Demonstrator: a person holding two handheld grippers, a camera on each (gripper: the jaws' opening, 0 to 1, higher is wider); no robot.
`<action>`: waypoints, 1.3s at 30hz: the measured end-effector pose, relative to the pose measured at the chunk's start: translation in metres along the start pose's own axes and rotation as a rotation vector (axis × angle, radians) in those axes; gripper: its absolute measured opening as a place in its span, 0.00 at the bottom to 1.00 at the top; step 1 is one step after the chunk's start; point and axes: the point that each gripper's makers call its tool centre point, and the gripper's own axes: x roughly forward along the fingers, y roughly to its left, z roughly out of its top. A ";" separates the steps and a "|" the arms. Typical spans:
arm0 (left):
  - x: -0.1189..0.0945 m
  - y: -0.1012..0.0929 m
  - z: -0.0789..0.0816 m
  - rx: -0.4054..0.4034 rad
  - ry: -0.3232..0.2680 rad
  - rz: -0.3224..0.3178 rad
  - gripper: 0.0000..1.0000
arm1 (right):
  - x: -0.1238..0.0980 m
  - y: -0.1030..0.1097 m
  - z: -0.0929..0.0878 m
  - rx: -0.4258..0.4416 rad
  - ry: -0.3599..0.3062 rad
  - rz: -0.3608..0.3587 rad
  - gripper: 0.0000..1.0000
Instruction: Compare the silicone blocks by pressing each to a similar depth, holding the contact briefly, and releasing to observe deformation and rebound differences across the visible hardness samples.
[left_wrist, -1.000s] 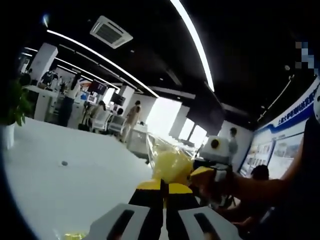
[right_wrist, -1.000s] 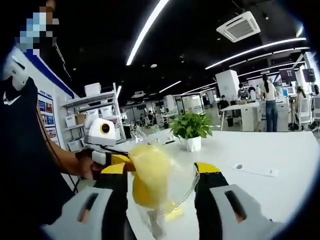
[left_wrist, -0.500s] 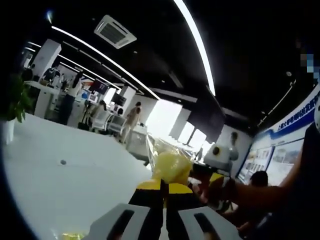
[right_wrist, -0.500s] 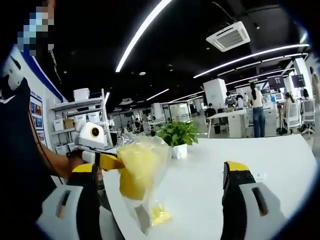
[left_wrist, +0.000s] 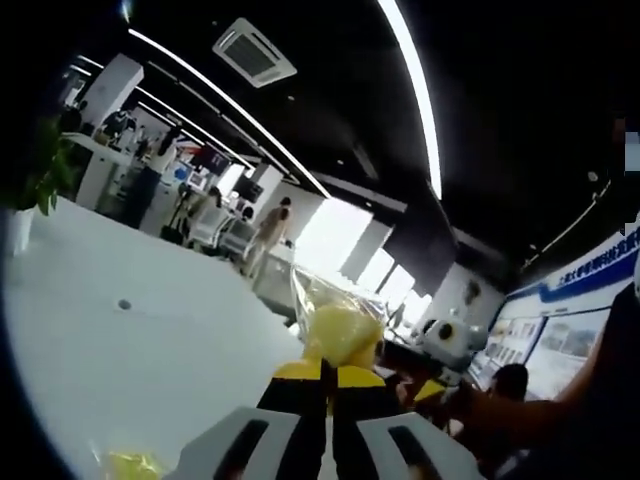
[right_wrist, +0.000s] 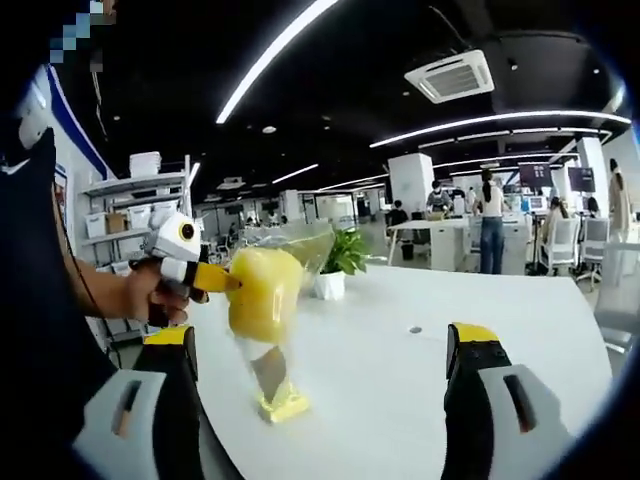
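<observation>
My left gripper (left_wrist: 328, 372) is shut on the edge of a clear plastic bag (left_wrist: 322, 300) that holds a yellow silicone block (left_wrist: 340, 333), lifted above the white table (left_wrist: 150, 350). In the right gripper view the same block (right_wrist: 263, 293) hangs in its bag from the left gripper (right_wrist: 228, 283), held by a hand at the left. My right gripper (right_wrist: 325, 345) is open, its jaws spread wide on either side and nothing between them. A second yellow block (right_wrist: 283, 405) lies on the table (right_wrist: 400, 380) under the bag; it also shows at the lower left (left_wrist: 130, 465).
A potted plant (right_wrist: 340, 262) stands on the table behind the bag, and its leaves (left_wrist: 45, 180) show at the far left. The person's dark sleeve (right_wrist: 40, 300) is close on the left. People and desks stand far back in the office.
My right gripper, which was closed around the bagged block, has opened wide and let go. The bag now hangs from the left gripper alone, further away and to the left.
</observation>
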 end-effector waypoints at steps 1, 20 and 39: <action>0.000 0.001 0.000 -0.020 0.006 0.002 0.00 | -0.005 -0.002 -0.003 0.006 0.002 -0.010 0.97; 0.011 0.016 -0.021 -0.341 0.122 0.060 0.00 | -0.071 -0.015 -0.069 -0.018 0.051 -0.185 0.97; 0.018 0.017 -0.037 -0.453 0.214 0.096 0.00 | -0.097 -0.023 -0.084 0.039 0.047 -0.253 0.97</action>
